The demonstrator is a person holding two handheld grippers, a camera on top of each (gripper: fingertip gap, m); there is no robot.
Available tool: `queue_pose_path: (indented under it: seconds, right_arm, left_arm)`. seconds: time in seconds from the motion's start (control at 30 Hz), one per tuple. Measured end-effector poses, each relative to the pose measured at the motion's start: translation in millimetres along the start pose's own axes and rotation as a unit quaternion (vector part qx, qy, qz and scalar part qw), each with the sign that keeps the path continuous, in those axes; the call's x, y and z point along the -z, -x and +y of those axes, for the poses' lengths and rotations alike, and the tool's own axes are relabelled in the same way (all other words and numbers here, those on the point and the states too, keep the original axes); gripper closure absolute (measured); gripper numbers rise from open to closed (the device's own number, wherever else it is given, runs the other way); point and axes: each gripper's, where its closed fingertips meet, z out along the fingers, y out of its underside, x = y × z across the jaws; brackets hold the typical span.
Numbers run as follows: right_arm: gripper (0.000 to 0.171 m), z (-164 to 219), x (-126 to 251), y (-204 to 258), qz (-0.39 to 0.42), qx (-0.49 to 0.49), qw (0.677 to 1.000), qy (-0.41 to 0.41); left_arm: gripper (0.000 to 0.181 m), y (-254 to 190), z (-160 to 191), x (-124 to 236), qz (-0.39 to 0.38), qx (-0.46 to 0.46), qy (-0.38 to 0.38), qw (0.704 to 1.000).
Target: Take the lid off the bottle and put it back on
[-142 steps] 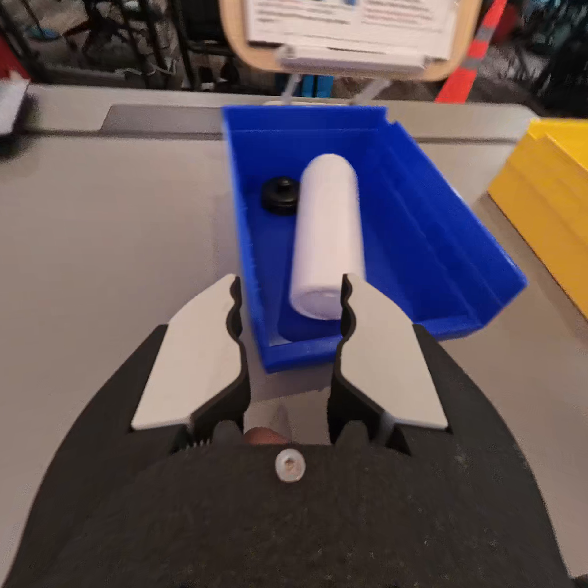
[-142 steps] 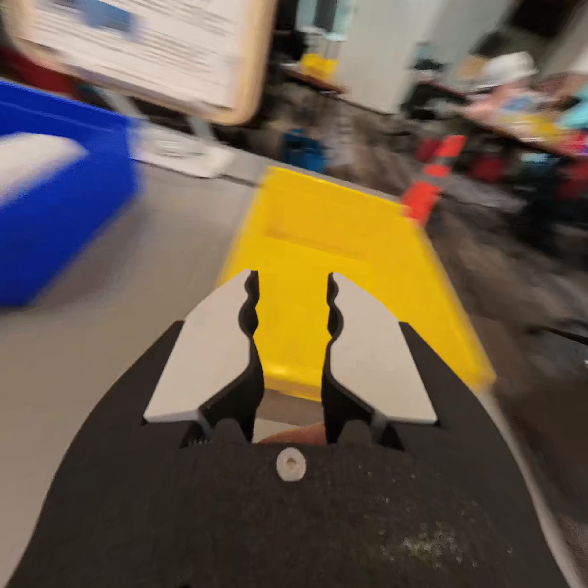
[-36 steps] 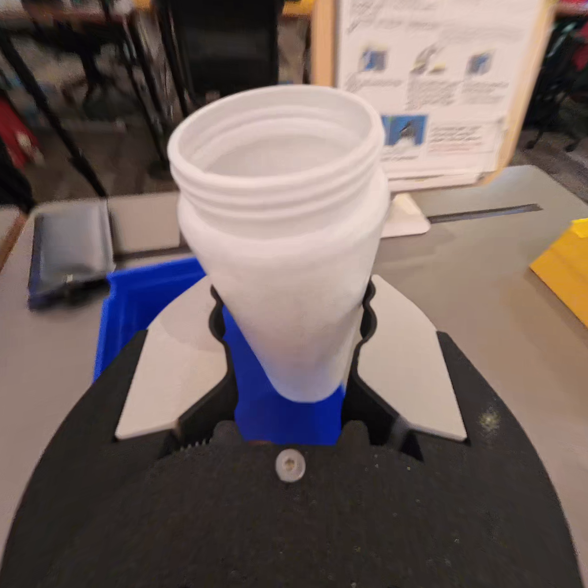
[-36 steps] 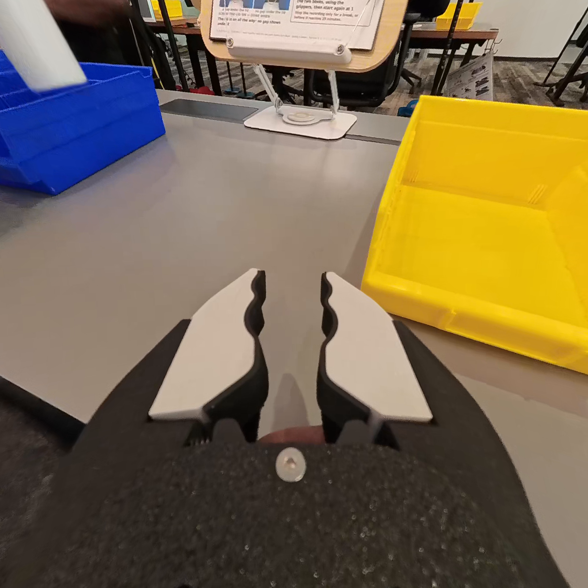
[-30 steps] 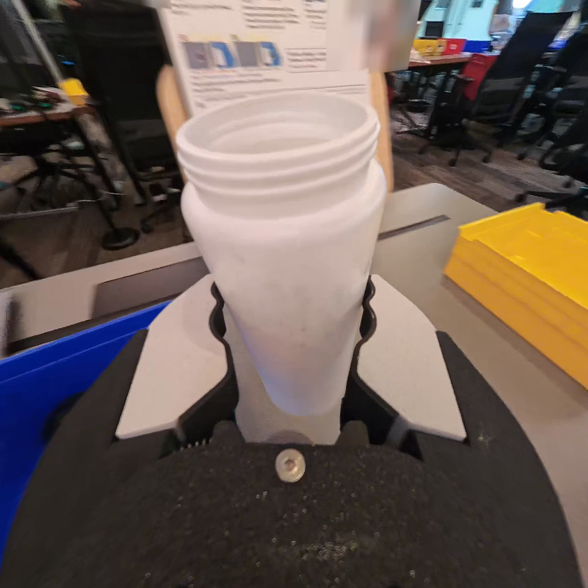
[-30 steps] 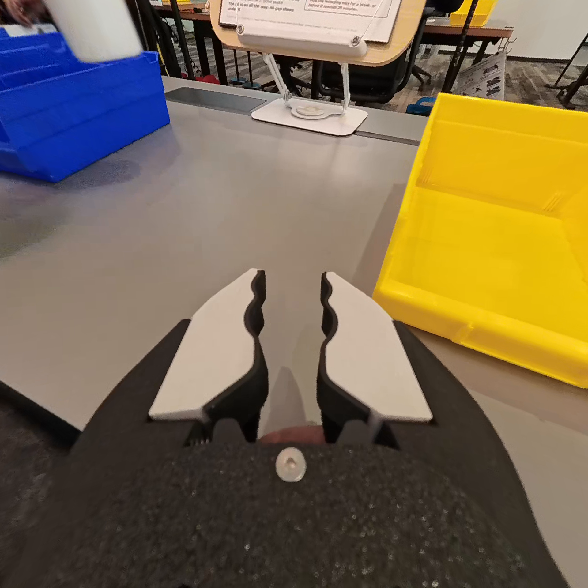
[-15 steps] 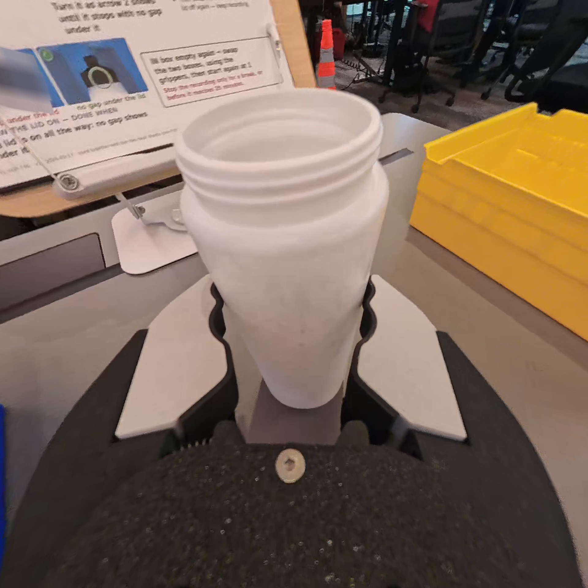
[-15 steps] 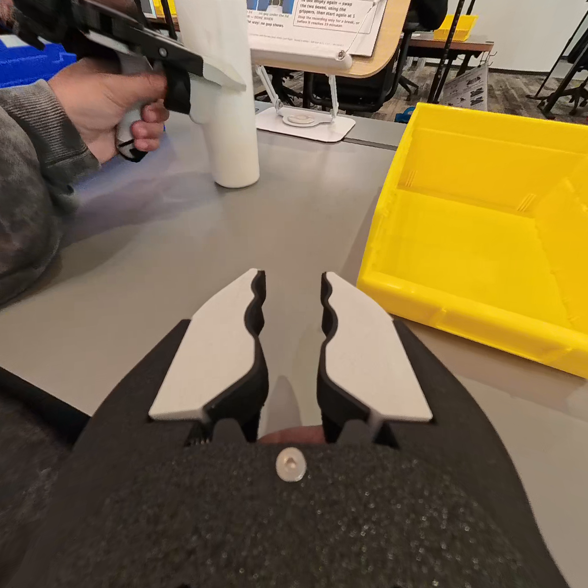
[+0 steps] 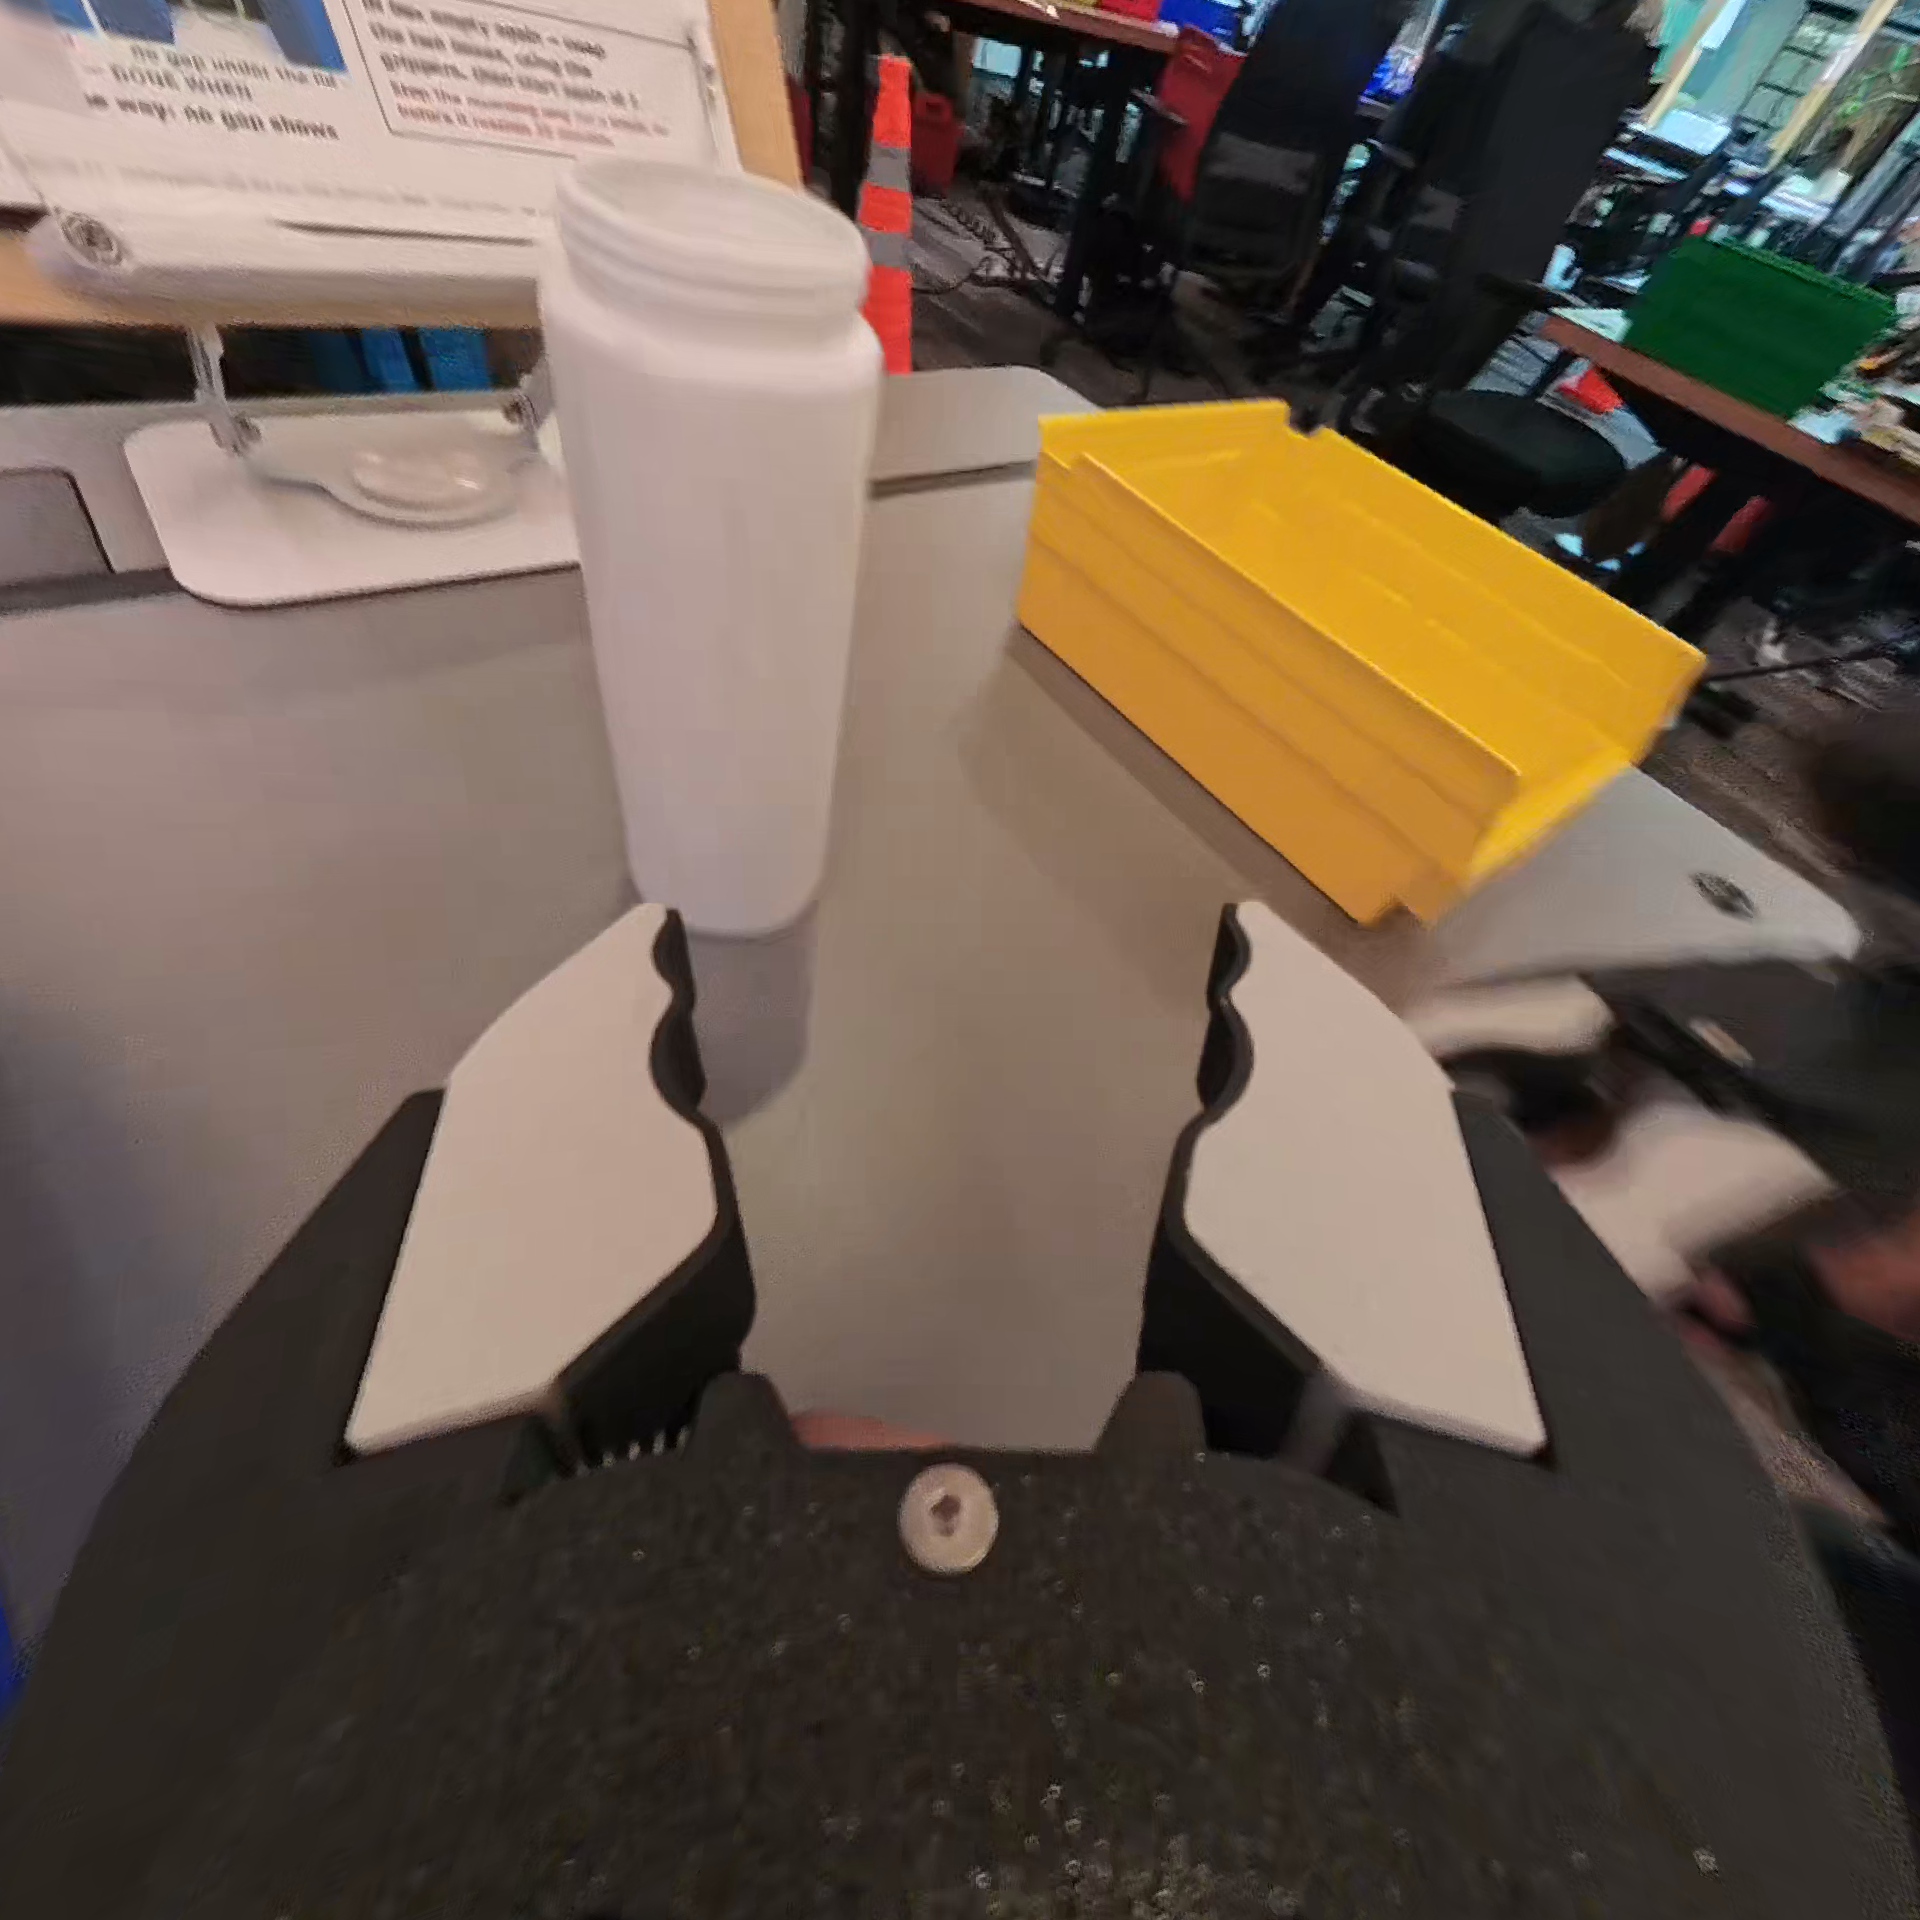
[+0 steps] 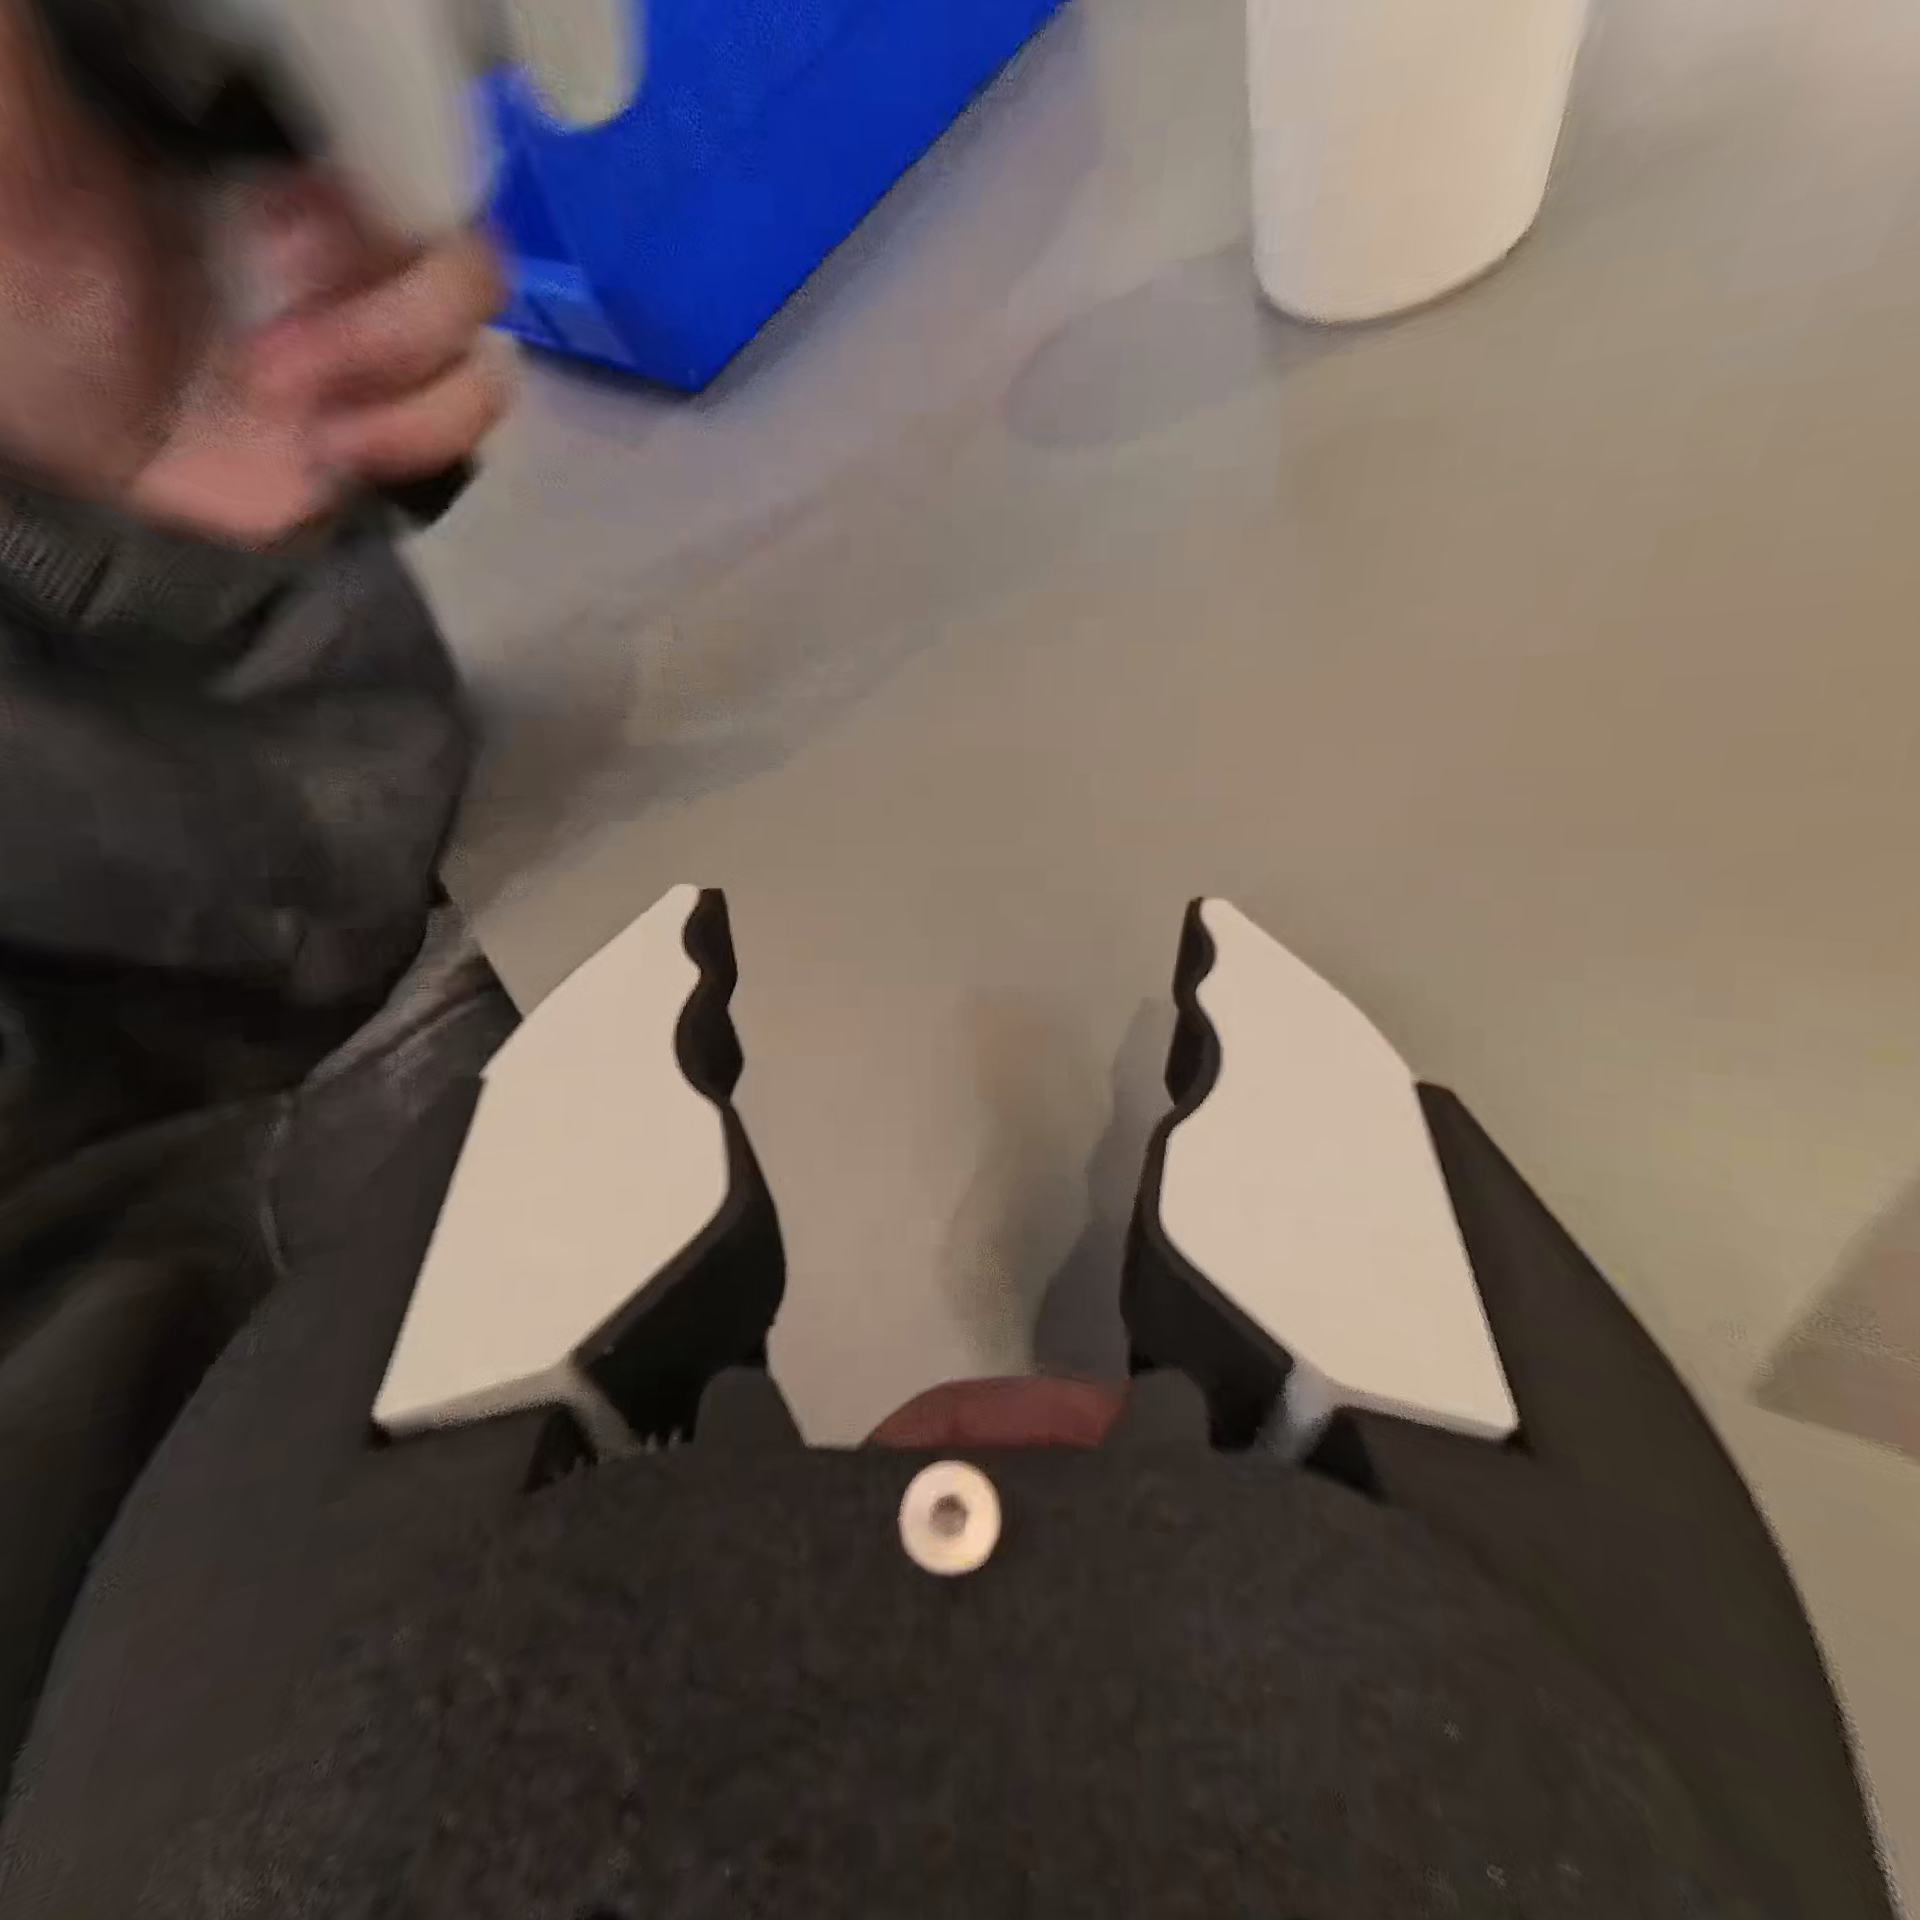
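Left wrist view: the left gripper [image 9: 951,920] has its jaws spread wide and empty, and the white bottle [image 9: 722,540] stands upright on the grey tabletop [image 9: 312,790] just past the left fingertip, at about 11 o'clock, its threaded mouth bare of any lid. A yellow bin [image 9: 1320,644] sits at 2 o'clock, well apart from the bottle, and a sign stand [image 9: 343,488] is behind the bottle at 10 o'clock. In the right wrist view the right gripper [image 10: 956,909] also has its jaws apart, holding nothing, above bare tabletop; the bottle's base shows at 1 o'clock, a blue bin [image 10: 727,187] at 11 o'clock, and a blurred hand [image 10: 343,395] with a dark sleeve [image 10: 197,790] at 10 o'clock
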Motion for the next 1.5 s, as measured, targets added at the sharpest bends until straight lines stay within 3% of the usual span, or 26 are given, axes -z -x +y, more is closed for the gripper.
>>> queue_pose_path:
  seconds: [0.1,0.2,0.27,0.37,0.43,0.63,0.67,0.7,0.73,0.9,1.07,1.2,1.27,1.37,1.43,1.5]
  right_arm:
    - [0.092,-33.0,-30.6,-19.9,-0.049,-0.098,0.993,0.042]
    - [0.093,-108.9,-58.8,-26.9,-0.164,-0.133,0.977,-0.011]
    - [0.088,-162.1,-71.7,-45.7,-0.141,-0.05,0.984,-0.101]
    - [0.069,-208.8,-85.6,-64.4,-0.063,0.131,0.974,-0.173]
    - [0.06,-224.0,-89.7,-52.3,-0.107,0.18,0.956,-0.206]
    - [0.049,-248.9,-113.6,-62.1,-0.156,0.185,0.948,-0.206]
    - [0.054,-250.0,-119.4,-66.0,-0.159,0.187,0.95,-0.193]
    - [0.075,-245.7,-122.8,-62.2,-0.192,0.188,0.947,-0.173]
    - [0.082,-242.1,-125.3,-58.0,-0.221,0.181,0.945,-0.158]
    - [0.084,-242.7,-121.0,-57.6,-0.239,0.177,0.93,-0.217]
    - [0.084,-240.2,-120.7,-58.3,-0.223,0.191,0.936,-0.193]
    - [0.084,-243.4,-122.6,-57.4,-0.232,0.181,0.931,-0.216]
    - [0.084,-243.6,-122.5,-57.7,-0.232,0.182,0.931,-0.217]
    - [0.083,-243.6,-121.8,-58.8,-0.229,0.182,0.93,-0.223]
    - [0.083,-243.7,-121.6,-58.9,-0.229,0.182,0.929,-0.225]
    - [0.083,-244.2,-122.1,-58.8,-0.229,0.181,0.929,-0.226]
  left_arm:
    - [0.099,-6.1,37.5,56.2,-0.012,-0.006,-0.014,1.0]
    - [0.102,3.9,79.2,93.5,-0.027,0.019,-0.016,0.999]
    - [0.101,15.4,88.6,110.6,-0.043,0.042,-0.011,0.998]
    - [0.107,18.5,65.7,130.8,-0.014,0.09,-0.079,0.993]
    - [0.107,20.1,66.9,133.8,-0.001,0.107,-0.082,0.991]
    - [0.104,11.6,78.3,123.0,0.02,0.1,-0.05,0.994]
    - [0.104,9.8,79.2,120.1,0.023,0.095,-0.044,0.994]
    - [0.104,8.0,80.2,117.1,0.026,0.09,-0.039,0.995]
    - [0.103,6.3,81.2,114.1,0.028,0.084,-0.034,0.995]
    - [0.103,4.7,89.1,99.8,0.027,0.037,-0.004,0.999]
    - [0.102,9.8,89.5,87.6,0.005,-0.003,0.001,1.0]
    - [0.103,15.8,80.7,86.3,0.006,0.021,-0.003,1.0]
    - [0.102,19.4,59.6,95.1,0.047,0.075,-0.011,0.996]
    - [0.097,67.3,5.4,110.2,0.02,0.109,-0.004,0.994]
    - [0.094,122.4,-17.6,110.3,-0.062,0.107,0.062,0.99]
    - [0.104,185.5,-28.8,106.1,-0.16,0.104,0.131,0.973]
